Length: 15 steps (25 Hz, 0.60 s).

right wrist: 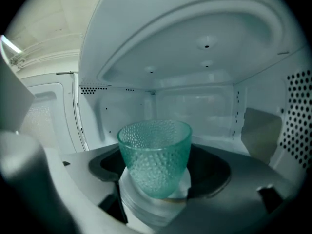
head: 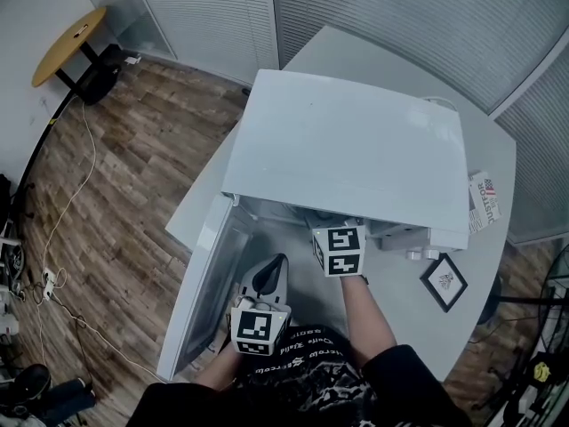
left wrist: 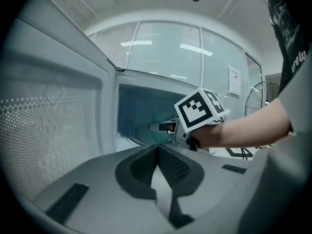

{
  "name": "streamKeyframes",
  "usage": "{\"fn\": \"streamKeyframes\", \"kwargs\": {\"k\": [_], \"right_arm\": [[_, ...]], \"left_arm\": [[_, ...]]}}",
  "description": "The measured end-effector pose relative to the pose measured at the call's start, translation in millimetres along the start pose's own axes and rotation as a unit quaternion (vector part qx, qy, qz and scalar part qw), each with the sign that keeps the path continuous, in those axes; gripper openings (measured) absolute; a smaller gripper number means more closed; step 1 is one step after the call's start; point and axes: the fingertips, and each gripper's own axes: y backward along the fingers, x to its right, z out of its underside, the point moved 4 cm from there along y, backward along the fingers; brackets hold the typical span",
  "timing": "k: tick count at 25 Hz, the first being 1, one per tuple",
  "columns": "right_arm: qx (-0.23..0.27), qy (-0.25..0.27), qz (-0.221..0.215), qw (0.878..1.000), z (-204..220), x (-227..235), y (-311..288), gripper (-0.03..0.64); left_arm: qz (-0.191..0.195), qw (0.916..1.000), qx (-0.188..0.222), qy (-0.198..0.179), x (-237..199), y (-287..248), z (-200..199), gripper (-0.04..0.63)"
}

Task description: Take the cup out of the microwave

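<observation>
The white microwave (head: 356, 149) stands on a pale table, its door (head: 209, 283) swung open to the left. A green dimpled glass cup (right wrist: 155, 155) stands upright inside the cavity, between the jaws of my right gripper (right wrist: 155, 182). The pads press against its sides, so the gripper is shut on it. In the head view only that gripper's marker cube (head: 339, 250) shows at the cavity mouth; the cup is hidden there. My left gripper (left wrist: 157, 147) hangs in front of the open door, jaws closed together and holding nothing. It looks into the cavity at the right gripper's fingers (left wrist: 168, 127).
A small framed picture (head: 444, 280) and a printed box (head: 484, 198) lie on the table (head: 480, 310) right of the microwave. The open door blocks the left side. On the wooden floor there is a round yellow table (head: 67, 43) and loose cables (head: 62, 212).
</observation>
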Motion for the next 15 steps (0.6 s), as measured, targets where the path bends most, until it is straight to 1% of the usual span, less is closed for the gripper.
{"fn": "streamKeyframes", "kwargs": {"k": [7,15], "right_arm": [[0.011,0.004,-0.009,1.000,-5,-1,12,0.374],[-0.001,0.003,-0.008,1.000,-2,-2,33,0.374]], "left_arm": [[-0.002,1.0000,0.002,0.001,4,1,-1,0.006],[-0.007,1.0000,0.005,0.001,14,7,1,0.006]]}}
